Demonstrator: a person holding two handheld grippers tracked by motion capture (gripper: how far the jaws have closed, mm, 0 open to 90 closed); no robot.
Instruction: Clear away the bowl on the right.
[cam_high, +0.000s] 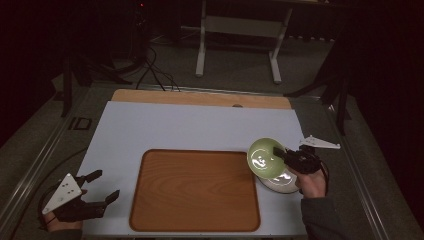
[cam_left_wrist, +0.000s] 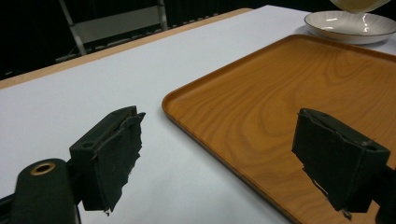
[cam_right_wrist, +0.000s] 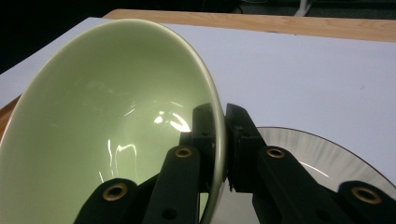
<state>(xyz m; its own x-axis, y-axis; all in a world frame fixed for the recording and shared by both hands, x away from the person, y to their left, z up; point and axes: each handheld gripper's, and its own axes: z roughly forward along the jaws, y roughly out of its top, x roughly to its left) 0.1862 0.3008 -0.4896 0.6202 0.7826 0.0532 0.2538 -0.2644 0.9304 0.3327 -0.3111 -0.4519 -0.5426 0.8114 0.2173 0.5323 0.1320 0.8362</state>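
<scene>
right gripper view, glossy pale green bowl (cam_right_wrist: 107, 126) tilted, rim clenched by right tongs (cam_right_wrist: 223, 140), left tongs (cam_left_wrist: 224, 158) released

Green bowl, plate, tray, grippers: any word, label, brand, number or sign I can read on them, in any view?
No readable text anywhere.
Green bowl, clamped by its rim in the right gripper: plain glaze, only reflections.
White plate: plain.
Wooden tray: wood grain only.
Left gripper: black pads, unmarked.
Grey plate on the left gripper: holes, no lettering legible.
</scene>
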